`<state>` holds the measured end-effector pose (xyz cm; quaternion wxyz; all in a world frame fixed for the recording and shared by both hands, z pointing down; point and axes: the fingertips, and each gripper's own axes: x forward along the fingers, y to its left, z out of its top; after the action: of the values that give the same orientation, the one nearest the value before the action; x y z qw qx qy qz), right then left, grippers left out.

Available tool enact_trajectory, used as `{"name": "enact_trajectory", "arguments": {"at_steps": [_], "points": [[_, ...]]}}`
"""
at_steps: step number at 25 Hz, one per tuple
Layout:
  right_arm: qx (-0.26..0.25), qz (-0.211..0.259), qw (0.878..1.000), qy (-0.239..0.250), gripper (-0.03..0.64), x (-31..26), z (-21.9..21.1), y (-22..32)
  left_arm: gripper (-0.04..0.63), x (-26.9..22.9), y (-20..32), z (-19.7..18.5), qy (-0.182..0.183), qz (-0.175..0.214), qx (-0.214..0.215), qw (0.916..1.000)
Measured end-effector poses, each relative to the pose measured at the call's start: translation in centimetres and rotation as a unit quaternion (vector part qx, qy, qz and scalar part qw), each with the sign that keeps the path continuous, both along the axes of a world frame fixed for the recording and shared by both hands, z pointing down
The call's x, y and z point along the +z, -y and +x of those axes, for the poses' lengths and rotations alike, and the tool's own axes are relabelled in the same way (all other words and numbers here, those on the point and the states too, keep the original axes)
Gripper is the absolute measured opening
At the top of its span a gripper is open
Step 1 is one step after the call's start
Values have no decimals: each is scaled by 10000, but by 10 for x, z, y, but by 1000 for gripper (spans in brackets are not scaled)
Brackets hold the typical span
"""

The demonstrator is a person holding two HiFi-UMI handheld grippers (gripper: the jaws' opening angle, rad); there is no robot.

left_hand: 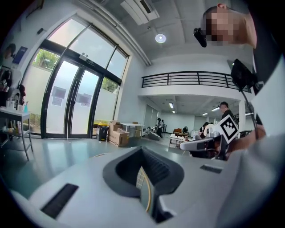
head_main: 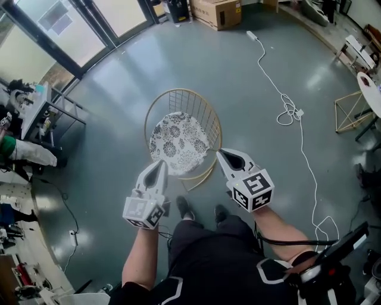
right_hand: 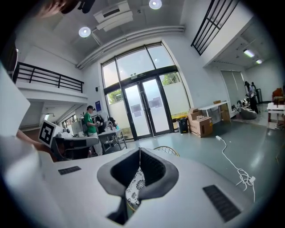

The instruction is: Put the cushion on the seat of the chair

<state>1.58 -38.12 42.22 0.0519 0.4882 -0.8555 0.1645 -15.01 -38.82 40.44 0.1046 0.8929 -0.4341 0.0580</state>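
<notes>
Head view: cushion (head_main: 178, 143) is sitting on the seat of the chair (head_main: 189, 102), your left gripper (head_main: 159, 164) and right gripper (head_main: 221, 152) both clenched shut, nothing in them.
Patterned cushion fills the round seat of the gold wire chair mid-frame, left gripper at its lower-left edge, right one by the lower-right rim. Bare grey floor (head_main: 238, 71) all round the chair. White cable (head_main: 290, 110) snakes down the right side, well apart. Desk (head_main: 36, 110) far left, cardboard box (head_main: 218, 12) top centre, your shoes (head_main: 184, 207) just below the chair.
</notes>
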Motion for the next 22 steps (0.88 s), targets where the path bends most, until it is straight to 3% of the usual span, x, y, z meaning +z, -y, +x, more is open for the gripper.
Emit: {"name": "enact_trajectory", "arguments": {"at_steps": [4, 8, 12, 15, 22], "points": [[-248, 124, 9996, 35, 11, -17, -17, -3, 9, -22, -22, -12, -287, 7, -234, 9993], [-550, 283, 9981, 57, 11, -40, -46, -7, 9, -37, -44, -28, 45, 115, -442, 9989], [-680, 263, 9973, -29, 11, -51, -67, -10, 9, -47, -63, -50, -172, 28, -620, 9979], [-784, 330, 9964, -51, 11, -58, -87, -16, 9, -52, -78, -69, -29, 112, -676, 9976], [-804, 370, 9960, -135, 9, -75, -127, -32, 9, -74, -105, -128, 242, 414, -1239, 9911]]}}
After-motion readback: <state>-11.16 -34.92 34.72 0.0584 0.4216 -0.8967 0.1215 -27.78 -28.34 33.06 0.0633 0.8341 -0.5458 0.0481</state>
